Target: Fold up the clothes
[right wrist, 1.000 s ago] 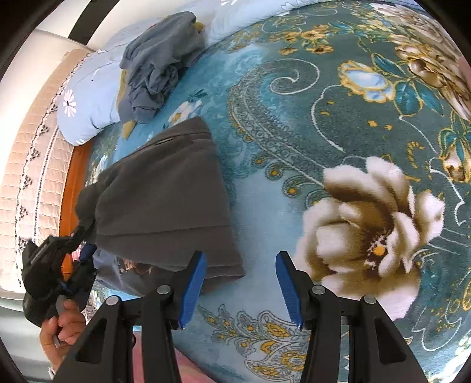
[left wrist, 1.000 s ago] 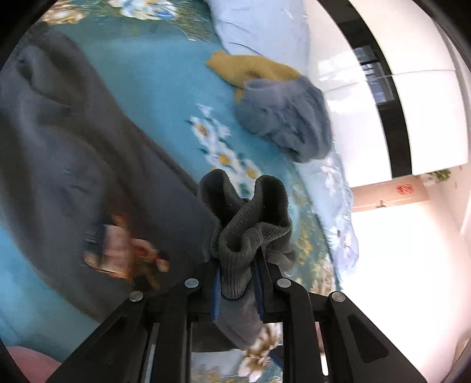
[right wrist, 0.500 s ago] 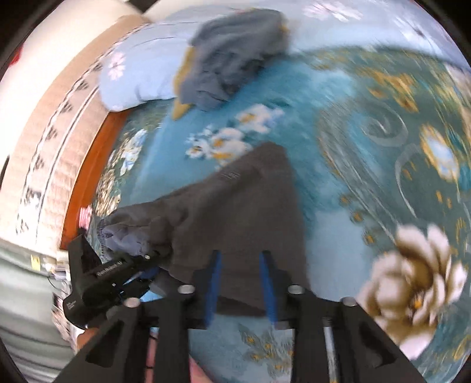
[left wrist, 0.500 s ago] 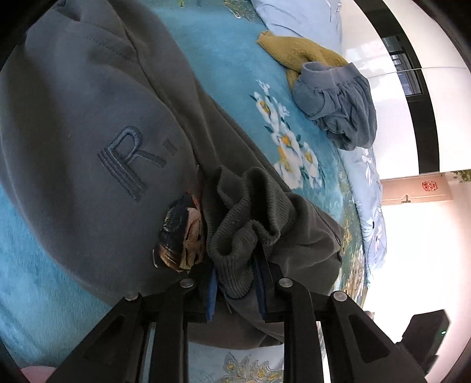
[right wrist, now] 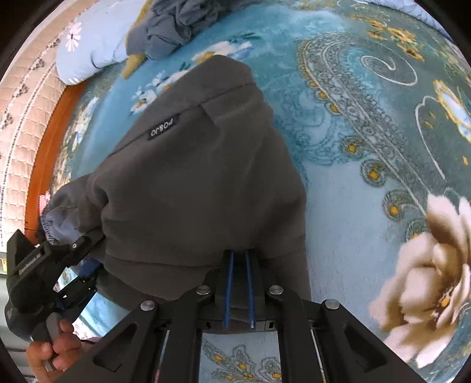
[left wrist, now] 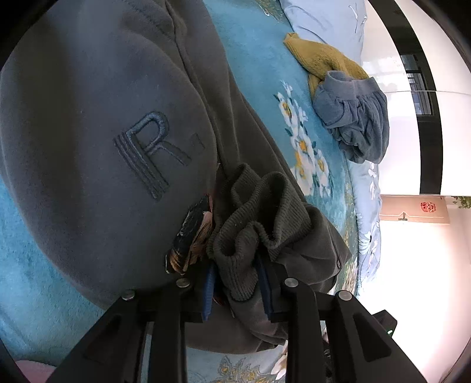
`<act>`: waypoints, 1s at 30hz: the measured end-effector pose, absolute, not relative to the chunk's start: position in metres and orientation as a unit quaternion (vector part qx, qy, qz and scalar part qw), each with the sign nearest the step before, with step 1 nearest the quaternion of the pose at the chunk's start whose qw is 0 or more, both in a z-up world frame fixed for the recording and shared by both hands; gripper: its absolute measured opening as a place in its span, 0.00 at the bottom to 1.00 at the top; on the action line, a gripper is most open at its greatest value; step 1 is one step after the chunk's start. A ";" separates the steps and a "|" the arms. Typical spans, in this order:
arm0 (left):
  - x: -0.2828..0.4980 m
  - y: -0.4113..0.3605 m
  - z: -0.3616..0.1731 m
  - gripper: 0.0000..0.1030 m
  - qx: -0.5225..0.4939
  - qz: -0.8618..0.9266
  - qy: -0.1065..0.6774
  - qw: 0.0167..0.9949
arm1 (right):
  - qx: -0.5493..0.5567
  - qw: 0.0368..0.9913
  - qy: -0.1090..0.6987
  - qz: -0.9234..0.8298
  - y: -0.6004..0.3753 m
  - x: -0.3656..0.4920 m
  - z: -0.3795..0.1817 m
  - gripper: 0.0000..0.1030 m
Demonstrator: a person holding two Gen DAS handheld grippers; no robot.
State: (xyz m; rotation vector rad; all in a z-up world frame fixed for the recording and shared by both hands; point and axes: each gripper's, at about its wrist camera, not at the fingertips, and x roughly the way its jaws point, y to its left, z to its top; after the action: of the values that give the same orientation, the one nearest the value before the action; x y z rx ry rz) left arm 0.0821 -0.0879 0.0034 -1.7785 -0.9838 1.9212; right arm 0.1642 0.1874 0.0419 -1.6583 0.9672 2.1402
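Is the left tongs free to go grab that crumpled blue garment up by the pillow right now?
Probably not yet: the left tongs are shut on the grey sweatshirt cuff. The blue garment lies uncovered across open blanket, so the path looks free after release.

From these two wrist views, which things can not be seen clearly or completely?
- Left wrist view: the print patch on the grey sweatshirt is folded in, so its picture is unreadable.
- Left wrist view: the ribbed cuff bunches over the left tongs and hides the pad tips.
- Right wrist view: the sweatshirt hem covers the tips of the right tongs.
- Right wrist view: the blue-grey garment is cut by the top edge.
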 end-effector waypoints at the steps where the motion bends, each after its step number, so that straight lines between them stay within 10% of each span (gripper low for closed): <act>1: 0.082 -0.089 0.003 0.27 -0.626 0.676 -0.350 0.171 | -0.569 0.131 0.327 0.743 0.187 0.161 0.049 0.10; 30: 0.089 -0.136 0.017 0.47 -0.588 0.623 -0.470 0.210 | -0.541 0.152 0.379 0.735 0.196 0.196 0.056 0.13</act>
State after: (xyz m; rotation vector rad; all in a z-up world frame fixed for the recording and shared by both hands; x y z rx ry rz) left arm 0.0892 -0.1364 0.0172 -1.6353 -1.3080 1.7334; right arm 0.1956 0.1958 0.0558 -1.5527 1.0878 2.1109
